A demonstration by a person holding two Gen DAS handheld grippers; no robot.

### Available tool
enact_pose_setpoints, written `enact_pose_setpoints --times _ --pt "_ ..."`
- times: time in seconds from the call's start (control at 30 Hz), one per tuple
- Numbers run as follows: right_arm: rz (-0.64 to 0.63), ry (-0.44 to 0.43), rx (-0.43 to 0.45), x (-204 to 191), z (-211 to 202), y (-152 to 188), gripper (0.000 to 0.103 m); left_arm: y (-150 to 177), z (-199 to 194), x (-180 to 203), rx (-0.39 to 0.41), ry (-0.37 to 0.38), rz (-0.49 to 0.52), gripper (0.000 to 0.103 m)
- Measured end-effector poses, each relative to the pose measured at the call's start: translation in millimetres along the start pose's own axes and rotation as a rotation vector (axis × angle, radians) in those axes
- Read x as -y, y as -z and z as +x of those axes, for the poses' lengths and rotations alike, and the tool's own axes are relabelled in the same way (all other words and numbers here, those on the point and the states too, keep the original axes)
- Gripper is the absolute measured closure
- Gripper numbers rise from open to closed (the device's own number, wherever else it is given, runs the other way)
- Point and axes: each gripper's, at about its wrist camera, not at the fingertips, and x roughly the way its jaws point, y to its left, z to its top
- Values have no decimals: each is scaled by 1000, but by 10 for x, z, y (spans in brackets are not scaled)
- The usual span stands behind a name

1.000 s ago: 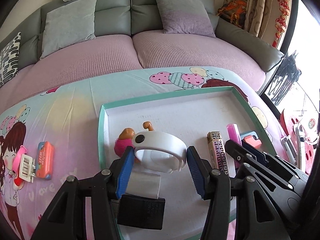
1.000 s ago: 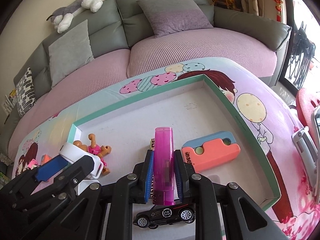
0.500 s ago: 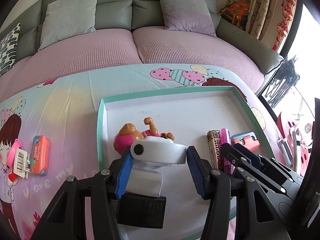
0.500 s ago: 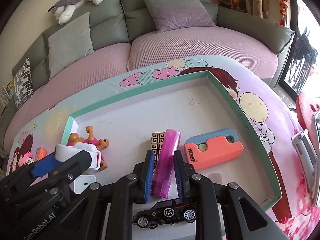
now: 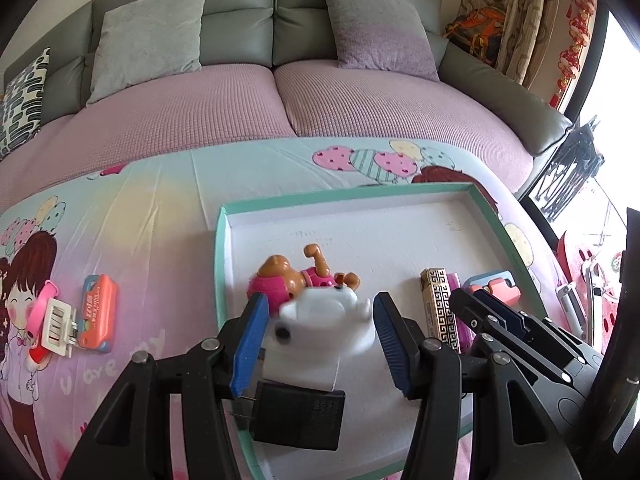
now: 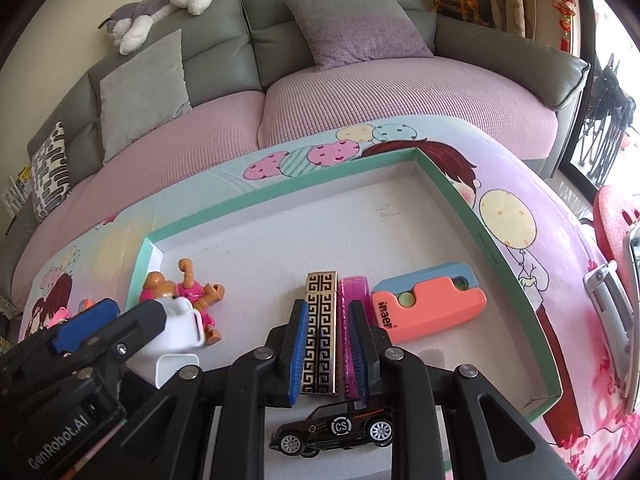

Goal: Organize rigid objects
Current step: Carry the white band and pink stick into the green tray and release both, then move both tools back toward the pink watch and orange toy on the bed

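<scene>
Between the blue pads of the left claw (image 5: 316, 344) sits the white plastic band-shaped gadget with a black dot (image 5: 320, 316), blurred in the left wrist view, lying in the near-left part of the shallow white tray with a teal rim (image 5: 219, 264). Those jaws stand wide, pads clear on both sides, gripping nothing, so by my reading the gadget is loose in the tray. It lies straight ahead of the left claw, its long side running across from pad to pad, and the left hand is plainly the nearer one.

Just beyond it, touching or nearly so, lies the small brown-and-pink toy figure (image 5: 304, 276); just under the claw sit a white charger block (image 6: 176, 366) and a black plug adapter (image 5: 298, 414).

Over to the right, the right claw (image 6: 327, 348) is narrow, straddling a gold-and-black patterned lighter (image 6: 320, 332) and a translucent pink lighter (image 6: 352, 320), both lying lengthwise along its fingers; whether the pads press them I cannot tell. Beside those rests a coral-and-blue plastic case (image 6: 428, 304), and below, a small black toy car (image 6: 332, 428).

Outside the tray, on the cartoon-print cloth over the counter (image 5: 160, 208), an orange case (image 5: 97, 312) and a pink-and-white clip (image 5: 50, 320) wait well apart to the left, likely next.
</scene>
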Motion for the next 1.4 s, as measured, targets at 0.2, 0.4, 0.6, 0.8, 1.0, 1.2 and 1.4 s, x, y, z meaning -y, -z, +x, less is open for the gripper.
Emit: enact_pose_setpoints --times 0.2,0.4,0.6,0.8,1.0,1.2,1.4 --pt "-7 -2 1 -30 2 -1 81 -48 -130 -162 39 -25 -39 47" --pt "-12 -2 3 -55 8 -5 81 -33 -110 -532 32 -120 -150 43" --pt "-31 -6 7 -135 3 -1 79 27 -29 -789 7 -236 -215 41" --pt "-53 -7 22 -225 -10 0 45 99 40 -992 -26 -278 -306 19" --pt "-58 -12 34 -281 -20 1 33 165 70 -1122 -49 -313 -352 17" --pt "-66 -34 51 -379 -41 11 11 198 56 -1197 -43 -337 -369 16" --pt "-93 -49 62 -494 -40 26 2 245 20 -1327 -49 -349 -405 15"
